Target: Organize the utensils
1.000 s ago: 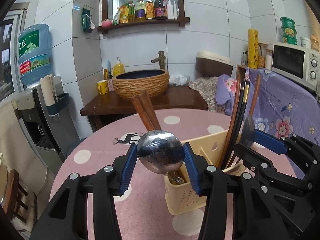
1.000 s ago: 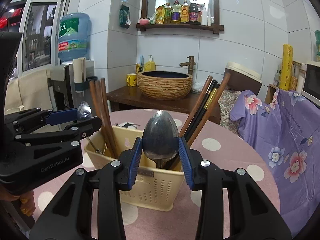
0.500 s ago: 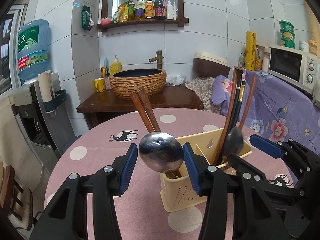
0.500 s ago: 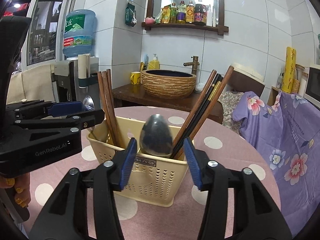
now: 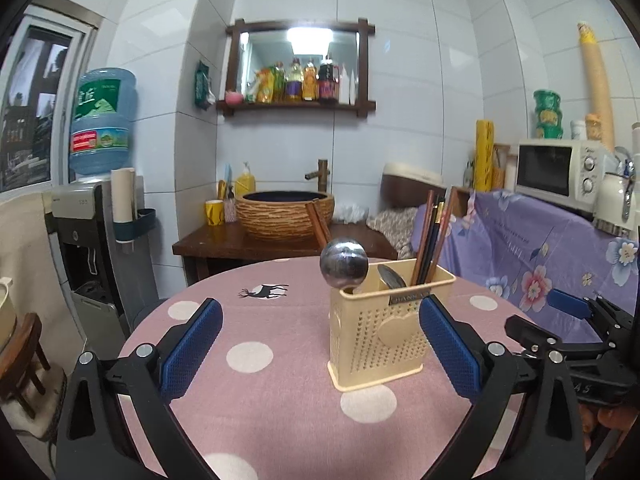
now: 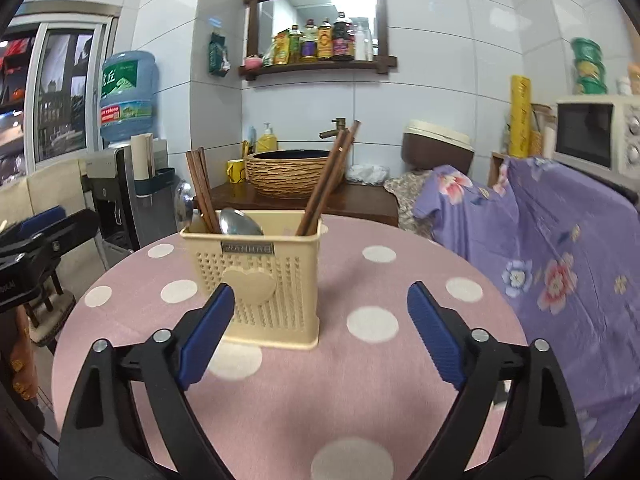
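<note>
A cream plastic utensil holder (image 5: 376, 332) (image 6: 256, 280) stands on the pink polka-dot round table (image 5: 280, 392) (image 6: 360, 380). It holds a round steel ladle (image 5: 343, 267) (image 6: 183, 208), a steel spoon (image 5: 392, 278) (image 6: 240, 222) and brown chopsticks (image 5: 430, 236) (image 6: 328, 176), all upright. My left gripper (image 5: 320, 344) is open and empty, set back from the holder. My right gripper (image 6: 320, 328) is open and empty, also back from the holder.
A water dispenser (image 5: 100, 200) stands at the left. A wooden stand with a woven basin (image 5: 284, 216) is behind the table. A purple floral cloth (image 6: 540, 248) and a microwave (image 5: 560, 172) are at the right. A small wooden stool (image 5: 24, 360) sits low on the left.
Both grippers have opened and pulled back from the holder. The ladle and the spoon that they held now stand in the holder.
</note>
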`<state>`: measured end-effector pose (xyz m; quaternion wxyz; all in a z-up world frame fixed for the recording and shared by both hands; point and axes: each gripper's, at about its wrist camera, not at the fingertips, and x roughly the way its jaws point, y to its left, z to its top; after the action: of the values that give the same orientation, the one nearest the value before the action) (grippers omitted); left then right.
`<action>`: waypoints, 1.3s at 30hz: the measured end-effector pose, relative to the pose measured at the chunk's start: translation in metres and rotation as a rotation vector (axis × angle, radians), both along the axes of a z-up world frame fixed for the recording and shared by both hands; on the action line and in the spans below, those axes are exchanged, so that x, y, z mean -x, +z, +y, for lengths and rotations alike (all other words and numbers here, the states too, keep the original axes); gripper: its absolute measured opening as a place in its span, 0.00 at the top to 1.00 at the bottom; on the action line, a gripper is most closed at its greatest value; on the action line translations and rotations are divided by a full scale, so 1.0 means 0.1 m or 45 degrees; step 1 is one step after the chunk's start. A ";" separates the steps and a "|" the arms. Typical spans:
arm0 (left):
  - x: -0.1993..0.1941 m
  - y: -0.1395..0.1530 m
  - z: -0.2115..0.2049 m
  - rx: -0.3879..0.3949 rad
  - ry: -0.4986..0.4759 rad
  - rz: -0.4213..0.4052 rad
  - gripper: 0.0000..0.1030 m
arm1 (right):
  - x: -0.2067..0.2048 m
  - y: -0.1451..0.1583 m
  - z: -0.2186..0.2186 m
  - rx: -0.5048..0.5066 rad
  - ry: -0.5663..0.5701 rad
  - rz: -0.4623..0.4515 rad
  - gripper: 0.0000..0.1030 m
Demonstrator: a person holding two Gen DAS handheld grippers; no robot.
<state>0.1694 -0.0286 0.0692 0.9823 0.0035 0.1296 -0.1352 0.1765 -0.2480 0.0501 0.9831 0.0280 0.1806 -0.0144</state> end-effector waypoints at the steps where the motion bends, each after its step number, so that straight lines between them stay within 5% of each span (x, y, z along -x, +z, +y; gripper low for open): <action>1: 0.09 -0.03 0.02 0.020 -0.001 -0.006 0.05 | 0.14 -0.03 0.01 -0.010 -0.011 -0.014 0.07; 10: 1.08 -0.48 0.18 0.059 0.081 -0.029 0.05 | 1.17 -0.42 0.30 0.037 -0.068 -0.104 0.06; 19: 1.54 -0.76 0.21 0.078 0.086 0.038 0.05 | 1.87 -0.78 0.60 0.208 -0.094 -0.142 0.06; 22: 1.56 -0.80 0.29 0.153 0.098 0.075 0.05 | 1.98 -0.78 0.65 0.191 -0.050 -0.153 0.06; 39: 1.70 -0.75 0.27 0.144 0.087 0.015 0.05 | 2.02 -0.70 0.68 0.198 -0.025 -0.170 0.06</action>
<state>-0.0008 -0.0017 -0.0063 0.9841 -0.0573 0.1278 -0.1089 -0.0257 -0.1799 -0.0198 0.9919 -0.0457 0.1126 -0.0361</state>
